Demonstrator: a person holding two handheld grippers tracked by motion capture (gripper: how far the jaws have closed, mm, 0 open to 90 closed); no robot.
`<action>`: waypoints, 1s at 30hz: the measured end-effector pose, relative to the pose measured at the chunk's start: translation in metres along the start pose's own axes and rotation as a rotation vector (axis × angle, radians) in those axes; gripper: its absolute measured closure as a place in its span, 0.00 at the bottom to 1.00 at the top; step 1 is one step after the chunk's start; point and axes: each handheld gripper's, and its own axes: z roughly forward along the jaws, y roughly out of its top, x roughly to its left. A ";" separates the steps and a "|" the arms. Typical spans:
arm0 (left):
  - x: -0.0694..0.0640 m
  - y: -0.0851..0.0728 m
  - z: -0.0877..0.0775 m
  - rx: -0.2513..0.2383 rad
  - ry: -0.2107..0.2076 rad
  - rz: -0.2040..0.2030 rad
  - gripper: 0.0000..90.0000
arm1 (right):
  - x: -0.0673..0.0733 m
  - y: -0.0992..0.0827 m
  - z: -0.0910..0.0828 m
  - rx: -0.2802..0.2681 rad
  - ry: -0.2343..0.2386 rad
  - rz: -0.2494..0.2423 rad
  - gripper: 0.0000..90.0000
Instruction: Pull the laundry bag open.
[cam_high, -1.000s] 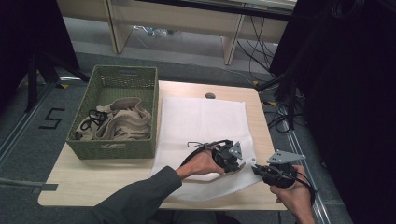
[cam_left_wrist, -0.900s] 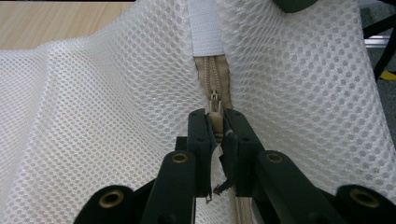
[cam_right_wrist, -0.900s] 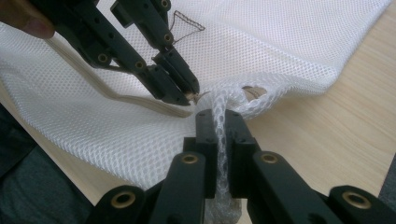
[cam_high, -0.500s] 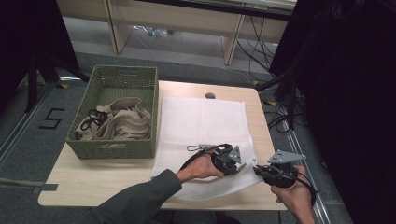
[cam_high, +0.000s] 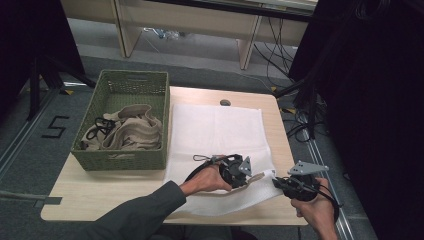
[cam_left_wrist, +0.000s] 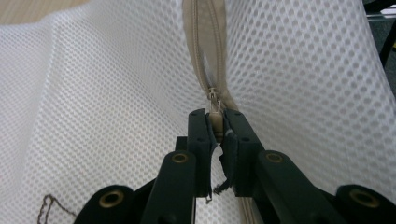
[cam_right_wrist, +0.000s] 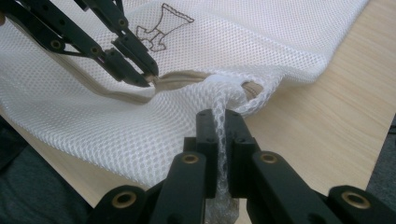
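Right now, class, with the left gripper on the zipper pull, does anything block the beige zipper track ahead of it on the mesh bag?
Nothing visible does. The left gripper is shut on the zipper pull, and the zipper track runs on bare across the white mesh laundry bag. The right gripper pinches the bag's corner.

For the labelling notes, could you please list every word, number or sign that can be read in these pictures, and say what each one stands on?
"5": black tape figure on the grey floor, left of the green basket.
No letters on the white mesh bag: just a small brown outline emblem stitched on it, a figure and not a word.
Nothing readable on the left gripper or the right gripper.
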 end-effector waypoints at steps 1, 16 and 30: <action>0.000 -0.003 -0.002 -0.002 -0.001 -0.007 0.91 | 0.000 0.000 -0.001 -0.003 -0.004 0.002 0.97; -0.004 -0.037 -0.021 0.007 0.025 -0.038 0.91 | -0.002 -0.001 0.000 0.012 -0.013 0.006 0.97; -0.007 -0.055 -0.039 -0.003 0.034 -0.055 0.91 | -0.004 -0.003 0.002 0.024 -0.015 0.005 0.97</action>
